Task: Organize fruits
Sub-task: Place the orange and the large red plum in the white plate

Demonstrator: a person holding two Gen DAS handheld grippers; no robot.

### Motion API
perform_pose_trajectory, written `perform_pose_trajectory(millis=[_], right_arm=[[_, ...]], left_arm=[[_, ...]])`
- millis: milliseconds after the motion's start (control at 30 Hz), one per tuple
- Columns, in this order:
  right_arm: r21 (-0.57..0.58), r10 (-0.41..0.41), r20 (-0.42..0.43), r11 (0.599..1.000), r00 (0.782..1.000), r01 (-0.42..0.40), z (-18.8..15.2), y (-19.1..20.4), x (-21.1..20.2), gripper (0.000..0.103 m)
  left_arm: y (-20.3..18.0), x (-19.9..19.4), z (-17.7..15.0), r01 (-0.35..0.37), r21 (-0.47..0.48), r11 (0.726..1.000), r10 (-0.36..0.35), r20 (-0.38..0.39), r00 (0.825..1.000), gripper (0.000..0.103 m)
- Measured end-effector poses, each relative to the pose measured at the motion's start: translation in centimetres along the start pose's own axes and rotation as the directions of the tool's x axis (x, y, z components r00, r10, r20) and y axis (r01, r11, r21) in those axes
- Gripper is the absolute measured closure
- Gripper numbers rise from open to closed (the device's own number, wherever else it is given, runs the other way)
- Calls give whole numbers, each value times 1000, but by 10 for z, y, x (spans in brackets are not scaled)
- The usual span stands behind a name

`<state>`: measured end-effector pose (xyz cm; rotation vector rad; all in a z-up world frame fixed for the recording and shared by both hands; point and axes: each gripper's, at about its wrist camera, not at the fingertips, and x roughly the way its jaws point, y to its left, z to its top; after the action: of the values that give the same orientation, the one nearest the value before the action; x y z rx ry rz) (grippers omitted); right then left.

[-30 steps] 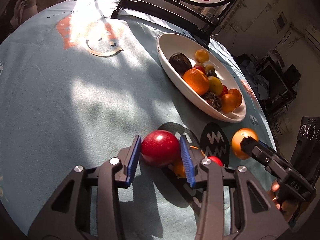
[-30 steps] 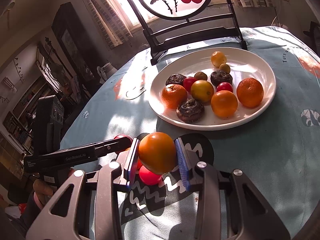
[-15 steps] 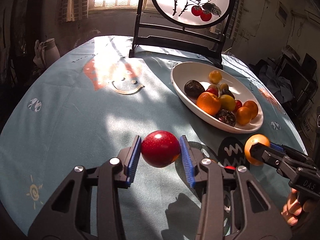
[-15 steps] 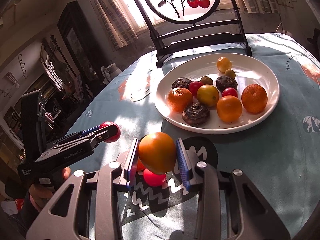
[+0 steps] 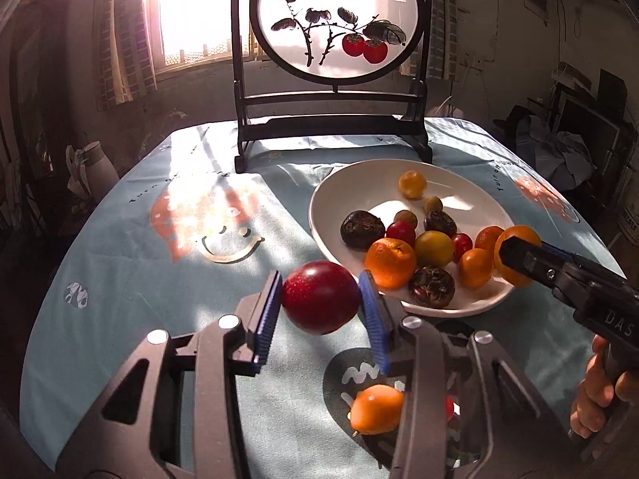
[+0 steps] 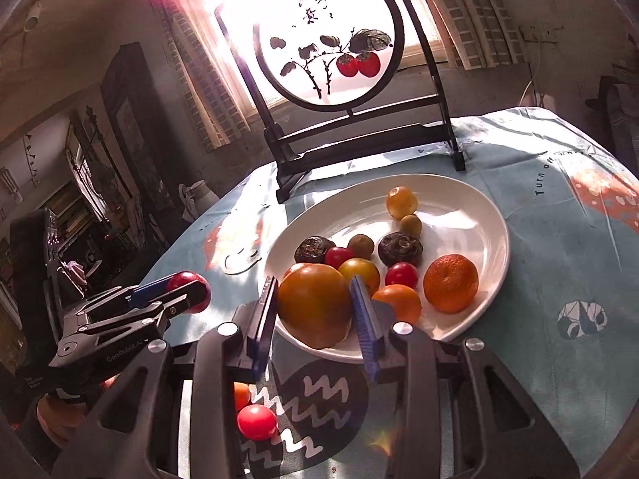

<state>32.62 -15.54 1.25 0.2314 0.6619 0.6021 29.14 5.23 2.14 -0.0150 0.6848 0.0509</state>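
Observation:
My left gripper is shut on a dark red plum and holds it above the cloth, just left of the white plate. It also shows in the right wrist view. My right gripper is shut on an orange tomato-like fruit, held over the plate's near rim. In the left wrist view the right gripper is at the plate's right side. Several fruits lie in the plate. A small orange fruit and a red cherry tomato lie on the cloth below.
A round painted screen on a black stand stands behind the plate at the table's far edge. The round table carries a blue printed cloth. A white jug stands beyond the table on the left.
Both grippers have risen and moved forward with their fruits toward the plate. The right one now holds its fruit over the plate's near rim.

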Motion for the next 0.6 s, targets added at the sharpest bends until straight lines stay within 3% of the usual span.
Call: perform_pose_trajectory(millis=[233,600], right_arm=[[17,-57,22,998,998,57,17,-25,15,66],[-47,-107,36,993,994,108,33,-41,38,66]], left_arm=[[-27,30,30,2,45,999,-2,12,1000,63],[-41,87,56,-15,66,998,18,-42,999,63]])
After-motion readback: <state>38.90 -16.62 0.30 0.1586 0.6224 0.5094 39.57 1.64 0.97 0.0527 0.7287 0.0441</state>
